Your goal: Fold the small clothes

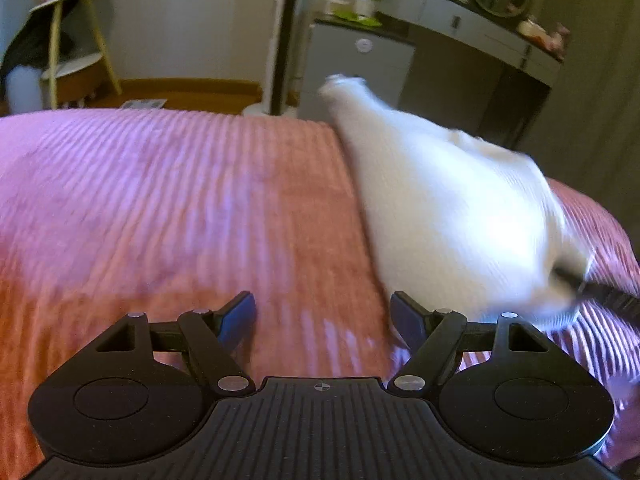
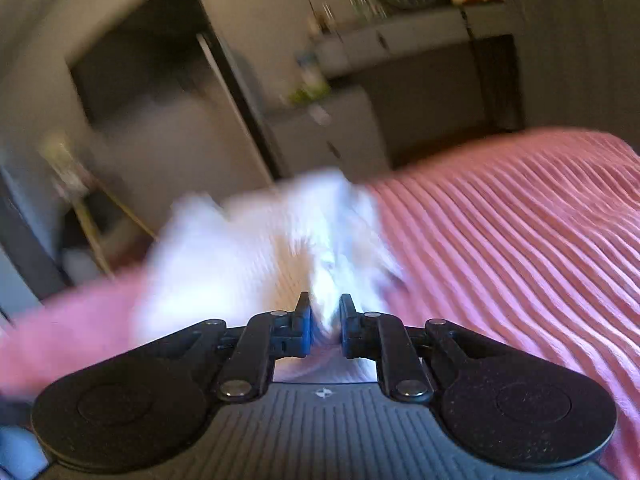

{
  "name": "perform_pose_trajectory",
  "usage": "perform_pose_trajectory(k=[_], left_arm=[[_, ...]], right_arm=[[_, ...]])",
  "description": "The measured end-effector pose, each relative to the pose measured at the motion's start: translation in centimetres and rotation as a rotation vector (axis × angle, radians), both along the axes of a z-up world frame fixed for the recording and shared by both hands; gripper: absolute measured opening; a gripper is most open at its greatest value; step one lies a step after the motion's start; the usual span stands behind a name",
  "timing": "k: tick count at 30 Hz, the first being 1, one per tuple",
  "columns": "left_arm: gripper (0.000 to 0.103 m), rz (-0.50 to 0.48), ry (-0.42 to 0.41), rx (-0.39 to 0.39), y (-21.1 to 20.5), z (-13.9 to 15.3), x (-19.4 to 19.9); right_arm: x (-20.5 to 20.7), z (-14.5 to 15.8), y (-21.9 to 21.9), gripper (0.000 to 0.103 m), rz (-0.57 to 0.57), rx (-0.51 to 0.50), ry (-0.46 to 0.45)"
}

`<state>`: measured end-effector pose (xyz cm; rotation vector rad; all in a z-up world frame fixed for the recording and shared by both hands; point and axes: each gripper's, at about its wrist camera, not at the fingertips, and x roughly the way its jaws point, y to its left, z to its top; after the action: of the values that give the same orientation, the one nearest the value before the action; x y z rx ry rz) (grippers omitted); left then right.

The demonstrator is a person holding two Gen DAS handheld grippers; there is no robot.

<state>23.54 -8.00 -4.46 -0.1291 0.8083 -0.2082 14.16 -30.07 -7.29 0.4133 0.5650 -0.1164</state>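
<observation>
A small white garment (image 1: pixel 448 208) lies bunched on the pink ribbed bedspread (image 1: pixel 160 200), blurred, reaching from the bed's far edge toward the right. In the left wrist view my left gripper (image 1: pixel 323 320) stands open over bare bedspread, its right finger close to the garment's near edge, nothing between the jaws. A dark tip of my right gripper (image 1: pixel 588 290) shows at the garment's right end. In the right wrist view my right gripper (image 2: pixel 325 312) is shut on a fold of the white garment (image 2: pixel 248 248), with cloth pinched between its pads. The picture there is smeared.
Beyond the bed stand a grey cabinet (image 1: pixel 352 68) with a bottle on top, a dresser (image 1: pixel 480 32) with a round mirror, and a wooden shelf (image 1: pixel 72 40) at the far left. The bedspread (image 2: pixel 520 240) stretches wide to the right.
</observation>
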Motion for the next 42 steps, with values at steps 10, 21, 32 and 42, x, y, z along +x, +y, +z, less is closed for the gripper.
perform_pose_trajectory(k=[10,21,32,42], left_arm=[[0.081,-0.031,-0.046,-0.075,-0.2,2.9,1.9],[0.088,-0.12,-0.202,0.096,-3.6,2.4,3.3],[0.101,-0.163,0.065,-0.229,-1.9,-1.0,10.6],[0.103,-0.238,0.071,-0.263,-2.6,-2.3,12.2]], right_arm=[[-1.5,5.0,0.3,0.034,-0.012,-0.047,-0.135],[3.4,4.6,2.7,0.025,0.165,-0.187,-0.134],[7.9,-0.1,-5.1,0.087,0.141,0.196,0.05],[9.8,-2.8,-7.8,0.063,0.212,0.481,0.054]])
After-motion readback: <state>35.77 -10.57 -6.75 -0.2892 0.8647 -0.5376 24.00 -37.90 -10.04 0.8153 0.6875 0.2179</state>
